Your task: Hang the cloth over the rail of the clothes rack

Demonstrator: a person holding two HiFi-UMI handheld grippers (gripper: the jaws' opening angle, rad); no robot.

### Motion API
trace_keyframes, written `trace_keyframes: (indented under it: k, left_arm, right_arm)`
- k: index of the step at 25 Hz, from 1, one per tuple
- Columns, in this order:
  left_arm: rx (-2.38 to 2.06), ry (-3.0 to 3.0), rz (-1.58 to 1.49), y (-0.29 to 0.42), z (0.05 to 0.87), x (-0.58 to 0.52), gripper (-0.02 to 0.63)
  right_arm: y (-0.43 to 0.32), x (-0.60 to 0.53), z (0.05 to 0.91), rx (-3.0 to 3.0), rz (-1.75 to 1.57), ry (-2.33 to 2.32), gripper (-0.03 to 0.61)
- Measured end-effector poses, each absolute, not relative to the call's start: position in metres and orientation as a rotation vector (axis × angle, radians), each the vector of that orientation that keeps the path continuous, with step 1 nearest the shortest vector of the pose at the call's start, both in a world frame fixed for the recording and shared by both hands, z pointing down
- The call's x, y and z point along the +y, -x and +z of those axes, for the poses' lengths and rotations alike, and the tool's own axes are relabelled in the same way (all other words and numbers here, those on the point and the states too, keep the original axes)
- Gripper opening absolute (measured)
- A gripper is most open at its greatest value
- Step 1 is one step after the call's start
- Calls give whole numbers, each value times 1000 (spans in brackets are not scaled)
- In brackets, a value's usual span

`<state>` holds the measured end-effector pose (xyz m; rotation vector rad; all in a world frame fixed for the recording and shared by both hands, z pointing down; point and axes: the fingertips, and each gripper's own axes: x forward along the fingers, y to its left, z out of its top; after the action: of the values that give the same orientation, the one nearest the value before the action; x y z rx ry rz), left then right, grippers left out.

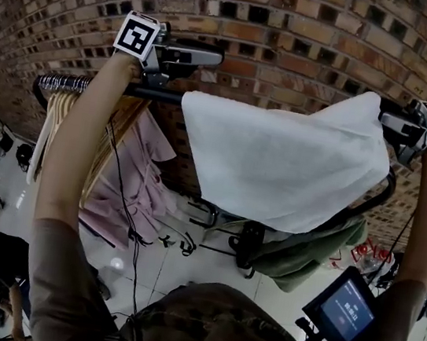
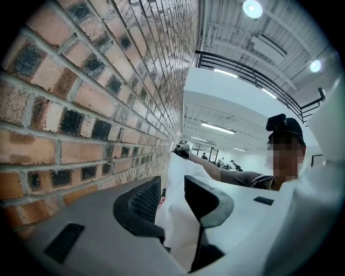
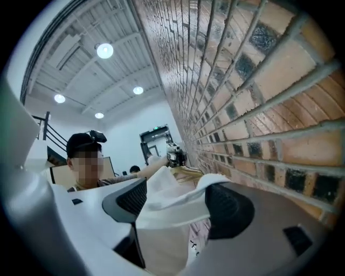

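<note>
Snags are your main worry from here.

Head view: the white cloth (image 1: 279,160) already lies over the black rail (image 1: 157,94) of the clothes rack and hangs towards you in a broad sheet. The left gripper (image 1: 211,56) is at its top left corner and the right gripper (image 1: 386,124) at its top right. How much cloth hangs behind the rail is hidden here (if only a little, it may slide off towards you).

Left gripper view: the left gripper (image 2: 172,188) stands released. Cloth (image 2: 178,221) shows in the gap, but neither pad presses on it, which the head view cannot tell you.

Right gripper view: the right gripper (image 3: 178,197) is wide apart too. A fold of cloth (image 3: 167,207) lies draped over the jaw nearer the brick wall (image 3: 259,97). If you draw that hand back carelessly, the fold could catch and drag the cloth off the rail.
</note>
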<state>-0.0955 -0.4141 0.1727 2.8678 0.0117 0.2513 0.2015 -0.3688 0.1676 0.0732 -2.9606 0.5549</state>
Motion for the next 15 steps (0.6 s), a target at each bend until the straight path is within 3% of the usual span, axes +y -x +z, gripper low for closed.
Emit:
trace_keyframes:
  k: [8,15]
  left_arm:
    - [33,-2884,243,96,169,-409,138]
    - [51,-2918,185,95,160,-408,138]
  right_arm:
    - [-219,-371,190,-2851,677,-105,334]
    - [-205,-365,156,-3114,391,-69,334]
